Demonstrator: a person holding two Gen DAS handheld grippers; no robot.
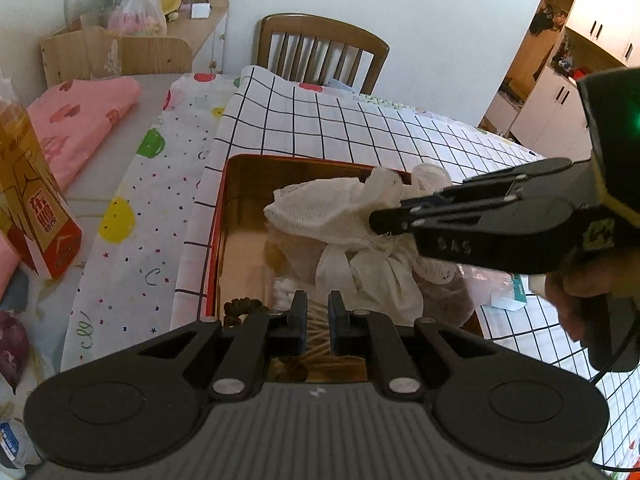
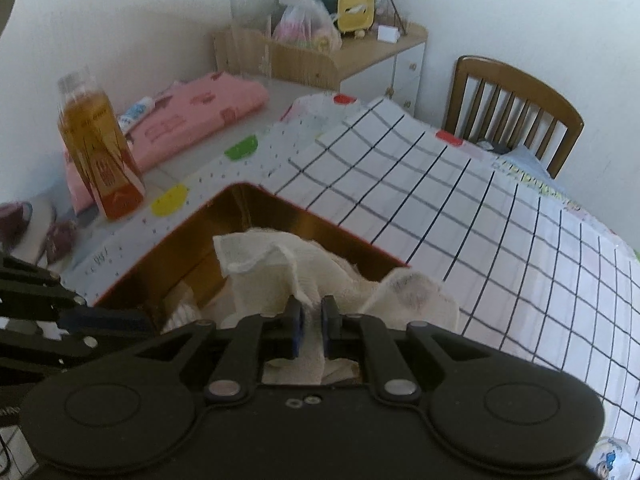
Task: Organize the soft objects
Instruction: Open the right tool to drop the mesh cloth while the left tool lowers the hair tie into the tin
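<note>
A red tin box [image 1: 224, 184] with a gold inside stands on the checked cloth; it also shows in the right wrist view [image 2: 320, 220]. White gauze cloths [image 1: 332, 208] are heaped in it. My right gripper [image 2: 311, 320] is shut on a strip of the gauze cloth [image 2: 264, 256] over the box; it enters the left wrist view from the right [image 1: 384, 220]. My left gripper [image 1: 317, 312] hangs over the box's near end, jaws slightly apart and holding nothing. Cotton swabs [image 1: 316, 344] and a dark hair tie [image 1: 240, 306] lie below it.
A bottle of amber liquid [image 2: 96, 148] stands left of the box. A folded pink cloth [image 2: 192, 120] lies behind it. A wooden chair [image 1: 320, 52] and a small shelf [image 2: 320, 52] with clutter stand at the wall. A small packet [image 1: 508, 296] lies right of the box.
</note>
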